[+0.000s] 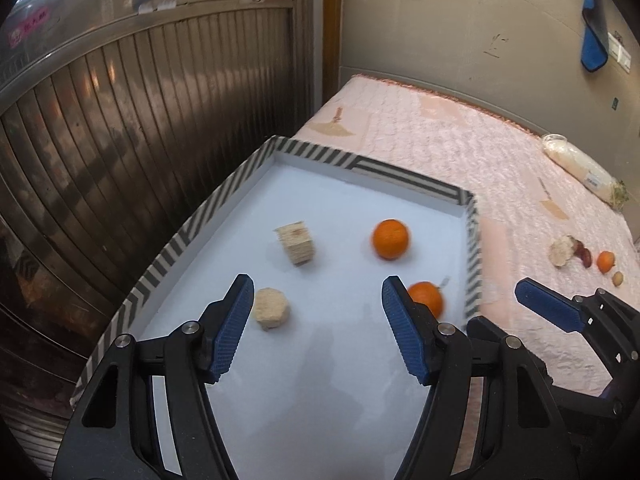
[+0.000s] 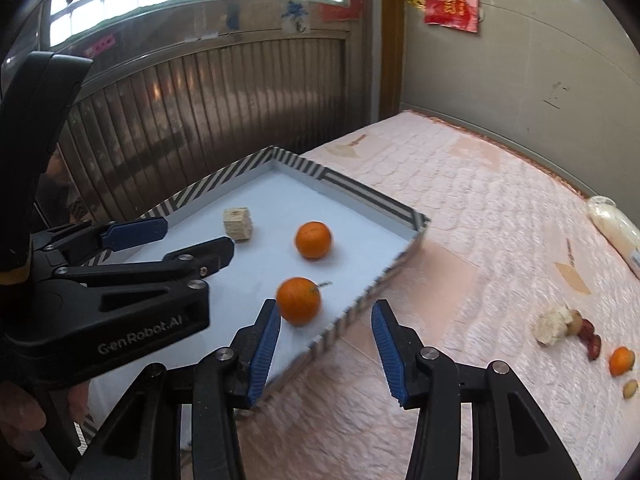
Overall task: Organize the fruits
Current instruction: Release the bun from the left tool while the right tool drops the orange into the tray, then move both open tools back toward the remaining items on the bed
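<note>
A white tray with a striped rim [image 1: 224,196] [image 2: 404,210] lies on a pink quilted bed. In it are two oranges [image 1: 391,239] [image 1: 428,298] [image 2: 313,239] [image 2: 299,300], a beige cube [image 1: 295,242] [image 2: 239,224] and a beige round piece [image 1: 271,307]. My left gripper [image 1: 318,304] is open and empty above the tray's near part. My right gripper [image 2: 326,328] is open and empty over the tray's right rim, just right of the nearer orange. On the bed to the right lie a third orange [image 1: 605,261] [image 2: 621,360], dark red dates [image 2: 591,340], a pale lump [image 2: 551,324] and a small nut [image 2: 631,389].
A bagged white item [image 1: 580,166] [image 2: 616,228] lies at the bed's far right edge. A ribbed metal door [image 1: 140,128] stands left of the tray. A grey wall [image 1: 460,40] runs behind the bed, with a blue cloth [image 1: 594,36] hanging on it.
</note>
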Demonstrator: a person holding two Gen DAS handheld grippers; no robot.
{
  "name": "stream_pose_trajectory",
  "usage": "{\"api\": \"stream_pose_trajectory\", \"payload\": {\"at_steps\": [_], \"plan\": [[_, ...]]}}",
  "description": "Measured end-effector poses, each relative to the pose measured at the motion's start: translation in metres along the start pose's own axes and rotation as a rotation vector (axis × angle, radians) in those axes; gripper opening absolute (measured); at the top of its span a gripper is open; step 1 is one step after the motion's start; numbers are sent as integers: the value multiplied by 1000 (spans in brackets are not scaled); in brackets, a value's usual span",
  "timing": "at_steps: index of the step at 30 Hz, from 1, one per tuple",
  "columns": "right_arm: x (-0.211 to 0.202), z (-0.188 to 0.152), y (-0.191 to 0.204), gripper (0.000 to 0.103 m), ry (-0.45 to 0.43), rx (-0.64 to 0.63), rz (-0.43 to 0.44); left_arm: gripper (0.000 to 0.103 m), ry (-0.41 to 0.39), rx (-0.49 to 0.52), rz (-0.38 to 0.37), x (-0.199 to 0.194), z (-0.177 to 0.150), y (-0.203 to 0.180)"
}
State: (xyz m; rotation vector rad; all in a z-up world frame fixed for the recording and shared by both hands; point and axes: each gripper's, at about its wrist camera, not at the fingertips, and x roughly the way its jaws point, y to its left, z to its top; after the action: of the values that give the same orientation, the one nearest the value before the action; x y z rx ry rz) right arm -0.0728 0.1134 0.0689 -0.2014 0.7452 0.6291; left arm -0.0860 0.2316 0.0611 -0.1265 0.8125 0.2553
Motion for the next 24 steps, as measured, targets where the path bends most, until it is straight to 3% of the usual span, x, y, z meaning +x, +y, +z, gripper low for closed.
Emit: {"api": "stream_pose_trajectory", "payload": {"at_steps": [24], "plan": [[-74, -65, -124, 48, -24, 271, -199, 67, 2, 184, -177, -18, -13, -136]]}}
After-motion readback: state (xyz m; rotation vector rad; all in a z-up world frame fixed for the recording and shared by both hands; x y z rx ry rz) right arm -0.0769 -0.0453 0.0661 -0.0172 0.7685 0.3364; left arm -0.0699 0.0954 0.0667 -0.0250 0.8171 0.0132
